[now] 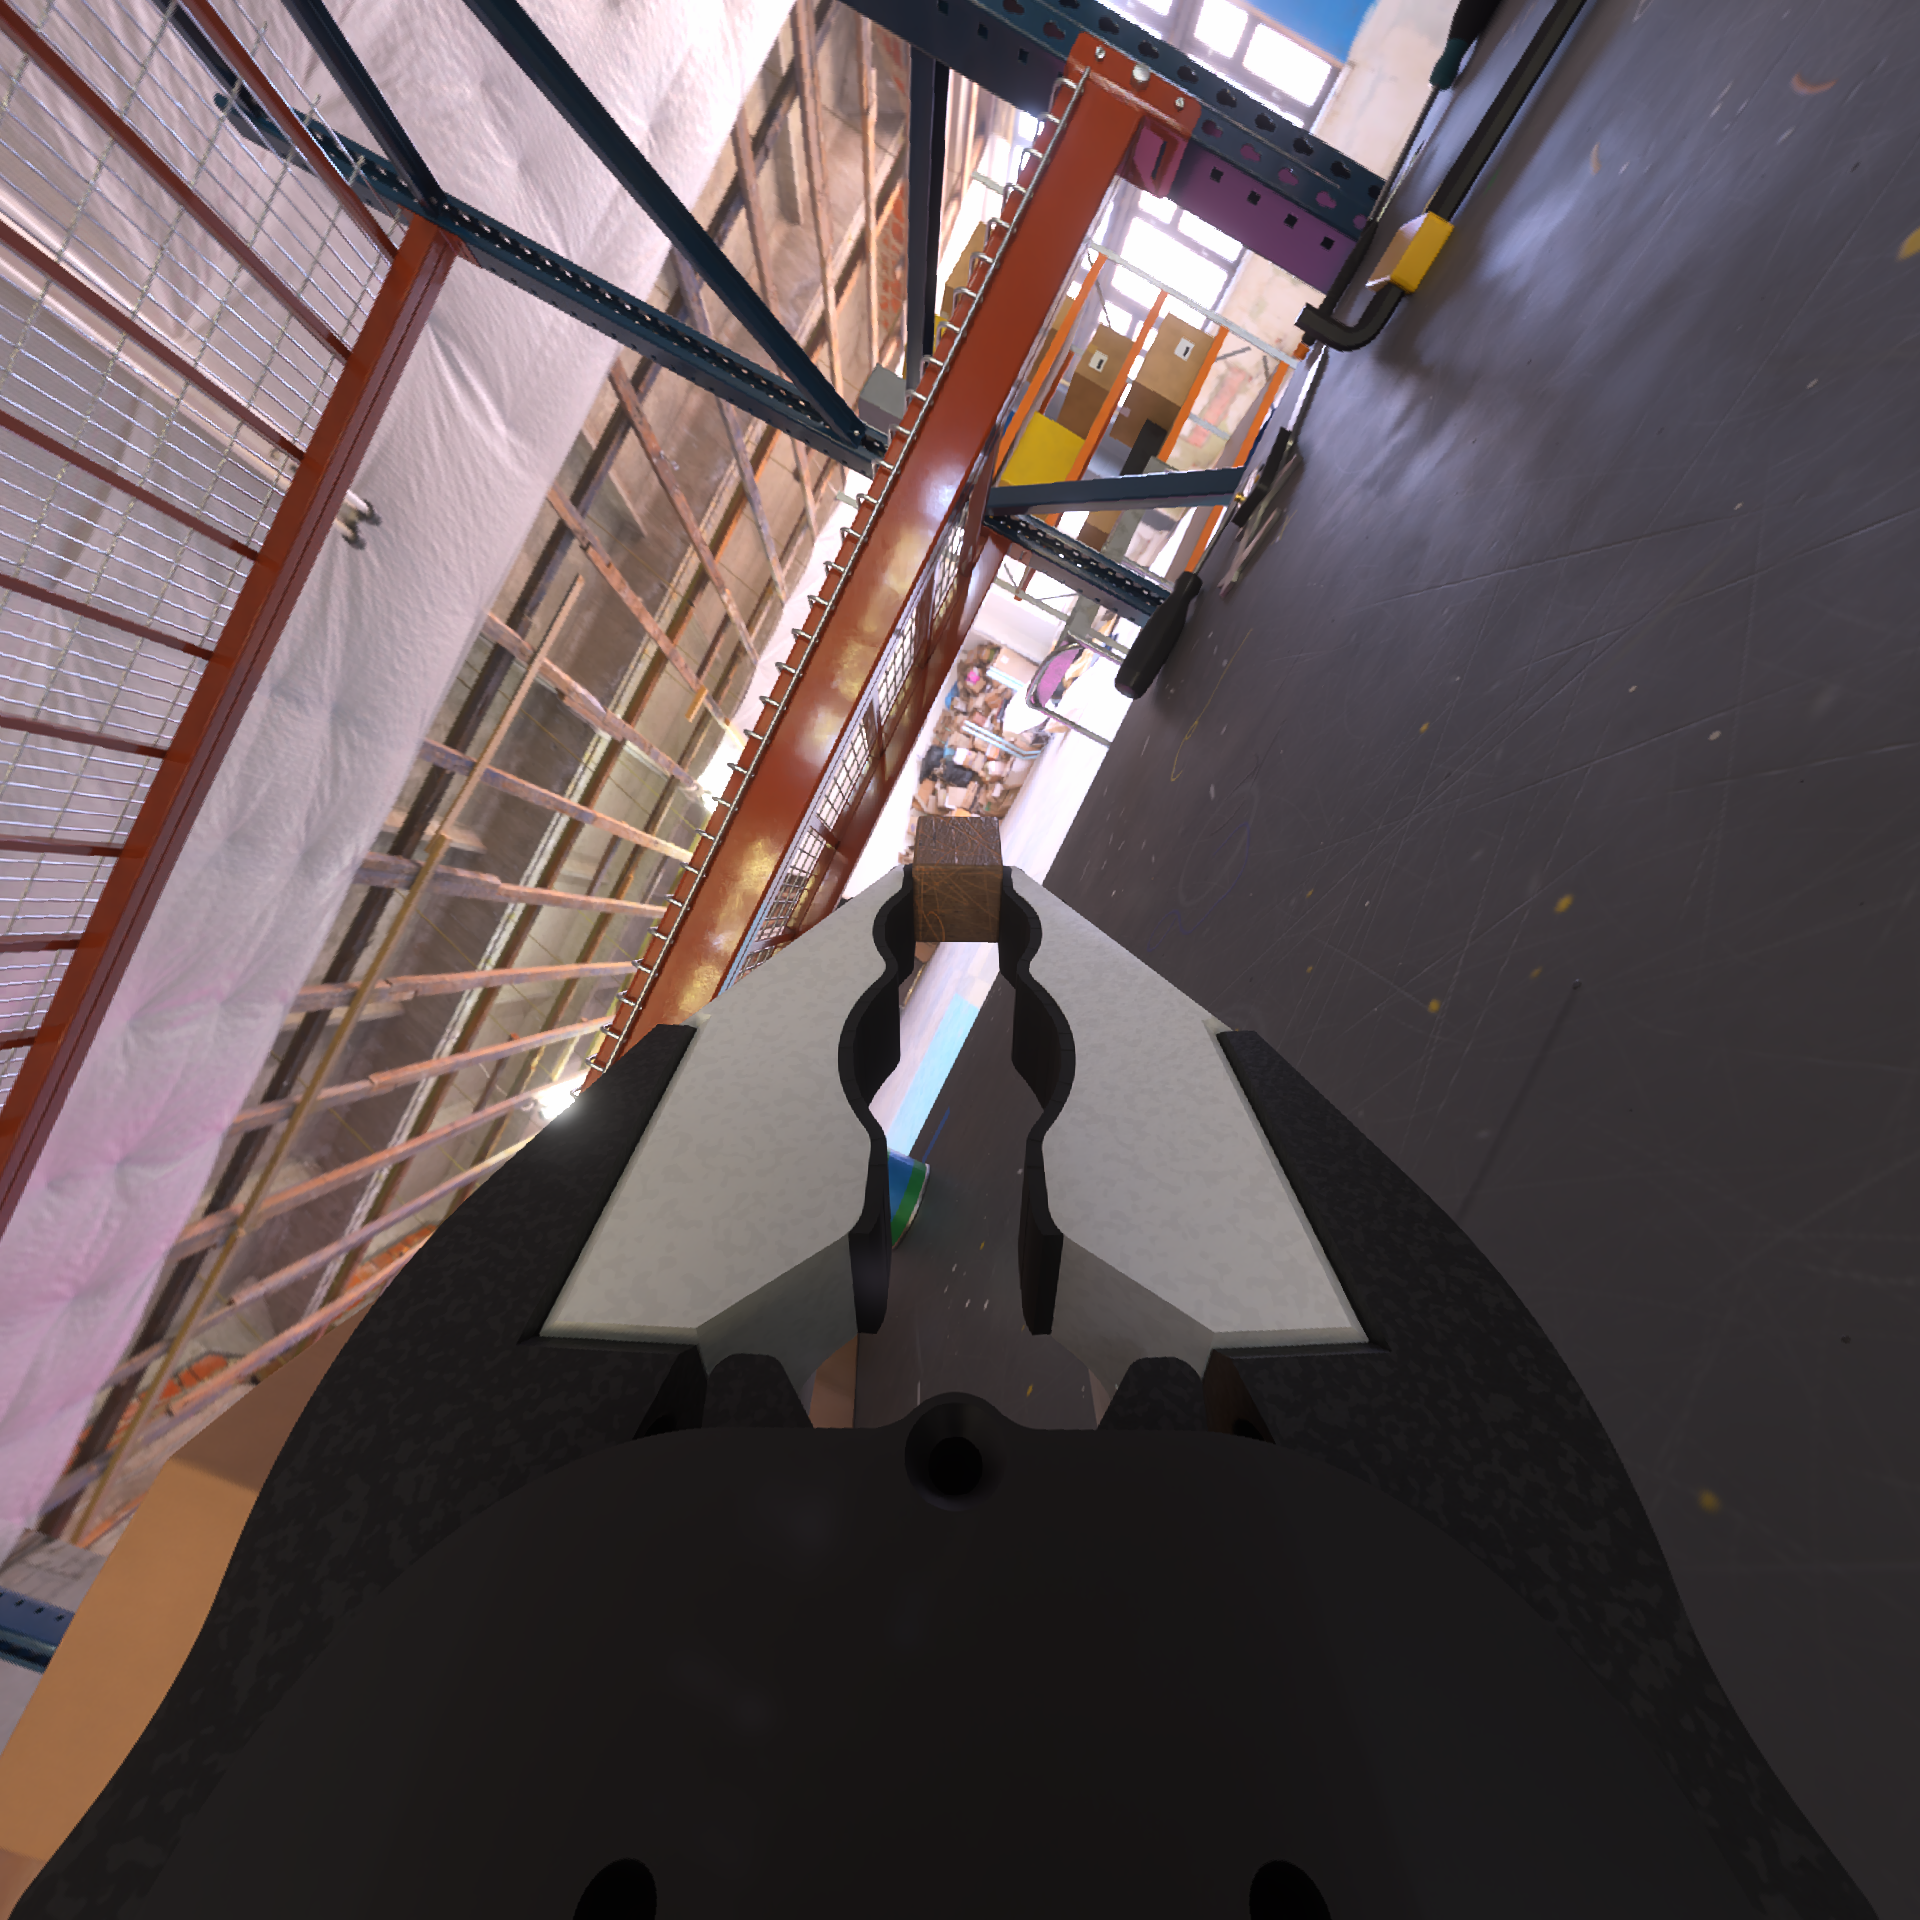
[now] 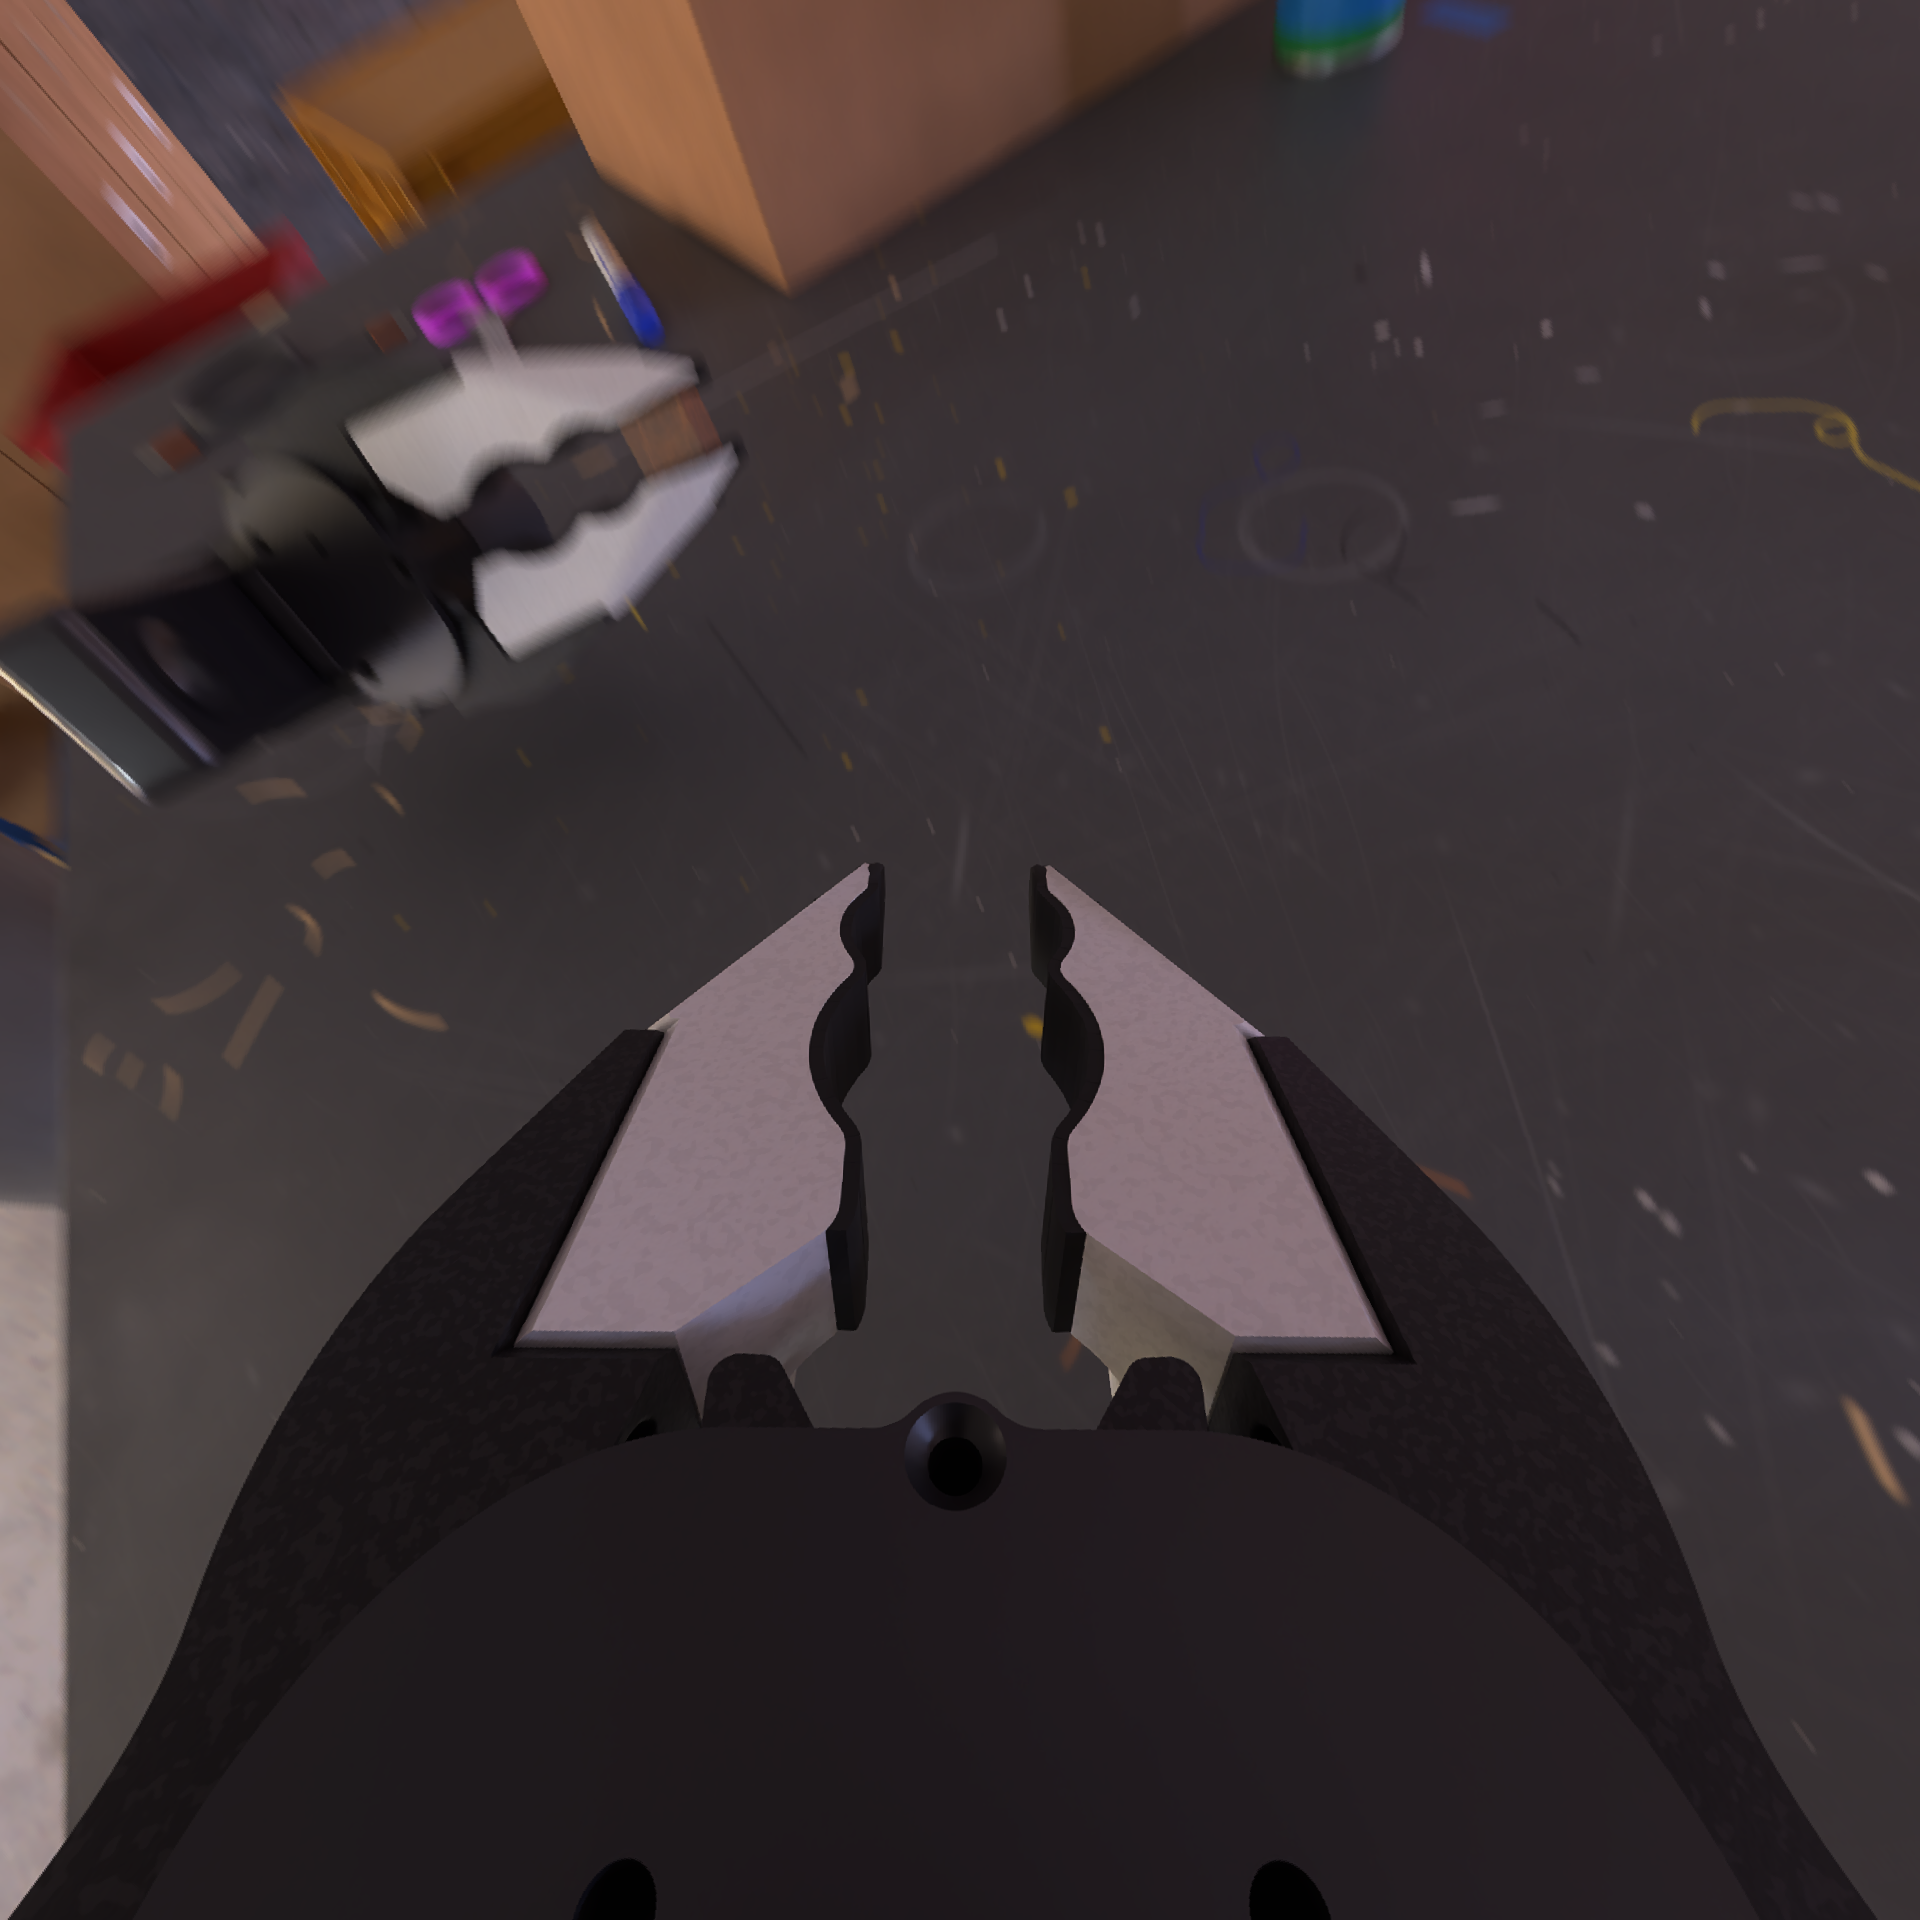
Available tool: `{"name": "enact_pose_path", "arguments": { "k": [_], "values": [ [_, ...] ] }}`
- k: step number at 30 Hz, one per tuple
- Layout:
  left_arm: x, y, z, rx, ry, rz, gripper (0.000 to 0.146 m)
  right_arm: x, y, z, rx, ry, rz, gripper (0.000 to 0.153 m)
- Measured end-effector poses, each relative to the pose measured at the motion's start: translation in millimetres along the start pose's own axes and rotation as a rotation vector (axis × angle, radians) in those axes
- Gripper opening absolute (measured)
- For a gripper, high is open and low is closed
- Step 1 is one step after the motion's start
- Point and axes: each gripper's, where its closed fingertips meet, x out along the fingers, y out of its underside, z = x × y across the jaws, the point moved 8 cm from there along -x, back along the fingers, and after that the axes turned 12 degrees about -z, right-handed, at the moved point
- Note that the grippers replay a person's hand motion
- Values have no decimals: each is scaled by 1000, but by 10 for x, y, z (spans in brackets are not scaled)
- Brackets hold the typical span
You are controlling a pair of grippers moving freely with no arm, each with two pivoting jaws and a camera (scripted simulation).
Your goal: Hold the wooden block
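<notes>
At left gripper tips: wooden block clamped; right gripper jaws parted, seemingly empty.

A small wooden block is clamped between the tips of the left gripper, whose white fingers with black wavy pads are seen from behind. The view is tilted. A dark, scratched counter fills the right side. Along the counter's far edge, a black handle is seen. Beyond that edge, an orange-red rack post and wire mesh are visible.
</notes>
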Motion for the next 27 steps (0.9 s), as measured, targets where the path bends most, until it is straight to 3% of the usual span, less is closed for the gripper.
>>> {"name": "enact_pose_path", "arguments": {
  "k": [5, 13, 21, 27],
  "values": [
    [15, -6, -42, 15, 30, 3, 14, -118, 297, 51, -118, 85, 185, 27],
    [19, -6, -60, 9, 44, 0, 14, 107, 589, 179, -236, 95, 251, 24],
    [21, -5, -69, 1, 55, -5, 14, 230, 620, 159, -235, 86, 304, 24],
    [18, 3, -72, -15, 62, -6, 14, 178, 520, 27, -387, 134, 391, 21]
  ]
}}
